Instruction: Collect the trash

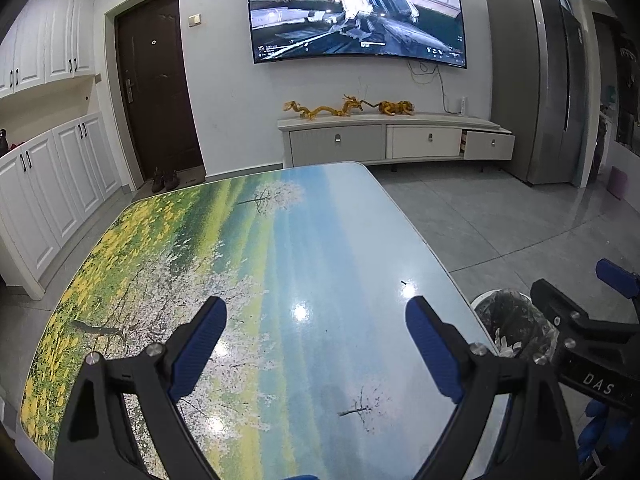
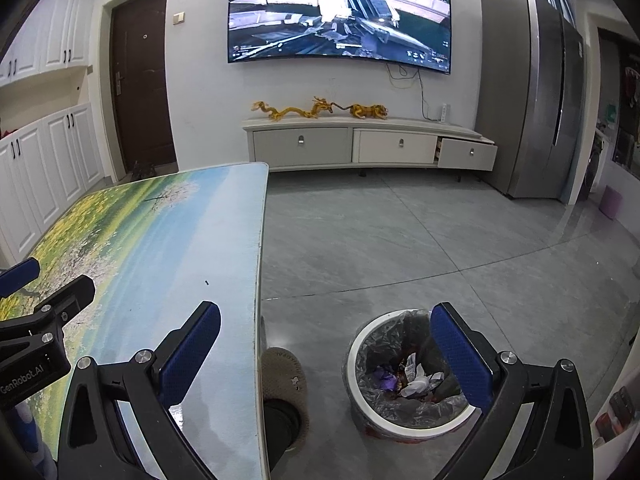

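We hold the left gripper (image 1: 316, 312) spread and empty over the desk (image 1: 280, 248); our right gripper (image 2: 326, 320) is spread and empty above the bin (image 2: 362, 364) of wrappers (image 2: 416, 380) on the floor.

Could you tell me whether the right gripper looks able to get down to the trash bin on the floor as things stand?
Probably yes. The right gripper is open and empty beyond the table edge, with the lined trash bin on the floor below and nothing visible between them.
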Tool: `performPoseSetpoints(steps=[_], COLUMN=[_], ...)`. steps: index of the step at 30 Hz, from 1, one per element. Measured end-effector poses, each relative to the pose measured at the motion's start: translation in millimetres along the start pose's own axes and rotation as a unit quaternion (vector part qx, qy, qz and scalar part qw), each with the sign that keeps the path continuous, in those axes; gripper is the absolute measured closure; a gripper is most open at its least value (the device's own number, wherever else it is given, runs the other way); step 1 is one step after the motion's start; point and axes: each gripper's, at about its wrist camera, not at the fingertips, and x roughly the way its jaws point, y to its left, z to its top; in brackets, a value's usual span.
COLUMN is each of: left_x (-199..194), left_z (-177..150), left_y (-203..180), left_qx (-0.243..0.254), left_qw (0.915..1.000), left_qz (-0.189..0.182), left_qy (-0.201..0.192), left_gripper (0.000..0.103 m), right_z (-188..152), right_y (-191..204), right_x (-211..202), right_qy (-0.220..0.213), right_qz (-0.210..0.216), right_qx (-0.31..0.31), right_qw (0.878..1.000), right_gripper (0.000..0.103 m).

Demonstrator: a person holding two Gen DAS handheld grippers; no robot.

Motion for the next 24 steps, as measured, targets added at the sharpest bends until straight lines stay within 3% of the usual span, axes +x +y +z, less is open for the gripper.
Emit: performPoseSetpoints(steps=[24], left_x=[-3.8], left_z=[-2.5], left_y=[-6.9], left_qx=[0.008], left_qw=[0.9998], left_qz=[-0.017], left_qy=[-0.002], left_gripper=[0.012], right_z=[0.8], right_y=[-1.2], right_x=[-10.8], right_qy=[-0.009], right_qz=[-0.009], right_qx=[0.0], right_qw=[1.0], right_gripper=[0.0])
